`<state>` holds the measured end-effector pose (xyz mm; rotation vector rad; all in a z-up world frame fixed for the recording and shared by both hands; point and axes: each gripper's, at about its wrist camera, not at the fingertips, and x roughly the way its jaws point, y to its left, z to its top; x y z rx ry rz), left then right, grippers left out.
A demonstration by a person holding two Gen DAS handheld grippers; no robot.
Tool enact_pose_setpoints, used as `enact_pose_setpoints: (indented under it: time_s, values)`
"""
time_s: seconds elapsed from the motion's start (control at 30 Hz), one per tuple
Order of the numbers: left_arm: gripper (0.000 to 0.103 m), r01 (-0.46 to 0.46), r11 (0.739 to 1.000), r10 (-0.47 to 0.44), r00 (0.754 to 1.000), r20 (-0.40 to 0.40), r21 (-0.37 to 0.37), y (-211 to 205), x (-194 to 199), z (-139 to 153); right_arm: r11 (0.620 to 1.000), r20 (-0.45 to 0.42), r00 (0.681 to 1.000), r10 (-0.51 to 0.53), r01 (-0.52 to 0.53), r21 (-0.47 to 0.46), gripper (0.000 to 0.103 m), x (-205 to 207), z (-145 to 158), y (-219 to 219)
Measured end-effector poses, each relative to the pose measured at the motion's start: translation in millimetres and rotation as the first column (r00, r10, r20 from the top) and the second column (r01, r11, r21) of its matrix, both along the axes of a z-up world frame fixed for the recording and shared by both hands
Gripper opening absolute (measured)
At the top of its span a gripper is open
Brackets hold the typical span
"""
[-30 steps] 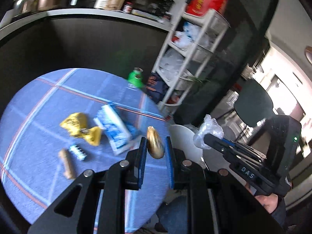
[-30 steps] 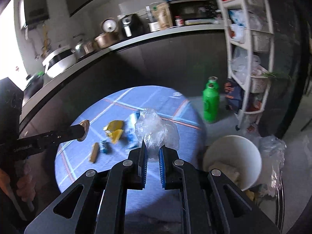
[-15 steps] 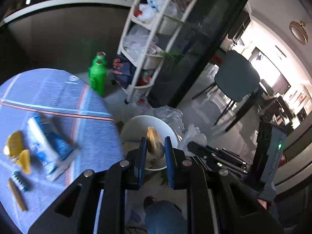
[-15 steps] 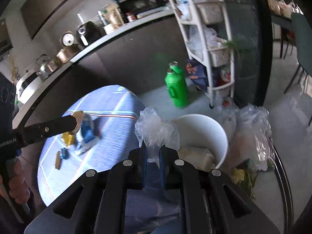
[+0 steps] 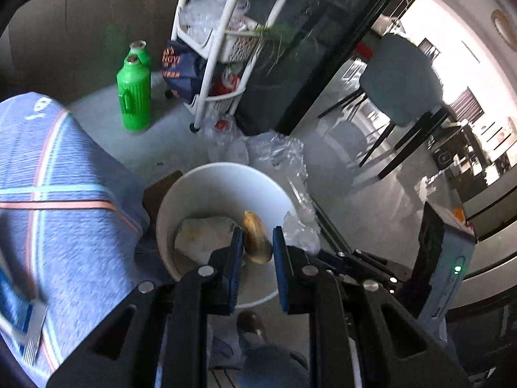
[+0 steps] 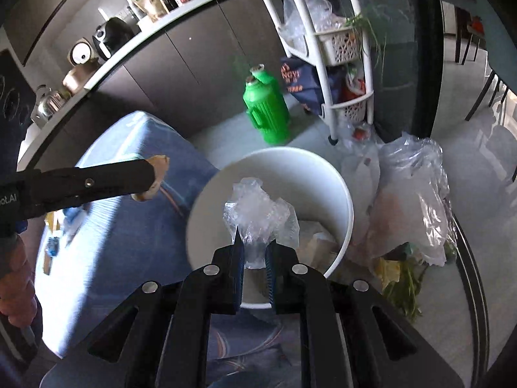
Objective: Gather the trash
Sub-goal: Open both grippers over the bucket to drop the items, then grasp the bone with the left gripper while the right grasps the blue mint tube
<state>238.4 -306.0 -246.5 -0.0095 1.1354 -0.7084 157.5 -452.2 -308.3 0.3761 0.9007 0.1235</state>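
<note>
My left gripper [image 5: 257, 242] is shut on a brown peel-like scrap [image 5: 255, 241] and holds it over the white bin [image 5: 206, 181] on the floor. My right gripper [image 6: 253, 252] is shut on a crumpled clear plastic bag [image 6: 258, 213] and holds it above the same white bin [image 6: 336, 177], which has pale waste inside. The left gripper [image 6: 152, 177] with its scrap shows at the left of the right wrist view, and the plastic bag [image 5: 299, 228] shows in the left wrist view.
A round table with a blue cloth [image 6: 129, 226] stands left of the bin, with wrappers on it. A green jug [image 6: 268, 113], a white shelf cart [image 6: 339, 48] and a full clear bag [image 6: 410, 200] stand around the bin. A chair [image 5: 400, 80] is beyond.
Both grippers have swung right from over the table to above the white bin, still holding the scrap and the plastic bag.
</note>
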Motion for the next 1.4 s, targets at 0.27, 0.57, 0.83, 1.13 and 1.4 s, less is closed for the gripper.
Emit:
enact_pose_setpoints:
  time_s: [0.27,0.57,0.83,1.13,1.4]
  values:
    - [0.081,-0.067,0.995,0.059,0.994,0.092,0.078,-13.5,16.6,-15.6,0.988,-0.009,0.992,0.124,-0.124,-0.092,0.073,14.1,-21.5,7.3]
    - [0.099,-0.125,0.991,0.117,0.981,0.155,0.048,-4.7,11.3,8.6,0.993,0.011,0.996,0.089,-0.088,-0.074,0.094,2.7,-13.7,1.5]
    - [0.099,-0.140,0.990,0.137,0.973,0.184,0.002,22.8,-19.7,45.1,0.994,0.039,0.996,0.077,-0.074,-0.076,0.094,-14.2,17.3,13.9]
    - [0.099,-0.225,0.968,0.245,0.939,0.242,-0.109,88.8,-69.5,100.9,0.981,0.142,0.977,0.157,-0.138,-0.133,0.094,-46.9,74.8,53.9]
    - [0.099,-0.324,0.942,0.336,0.893,0.301,-0.090,161.8,-120.4,122.7,0.959,0.222,0.942,0.251,-0.212,-0.186,0.094,-72.5,115.9,104.7]
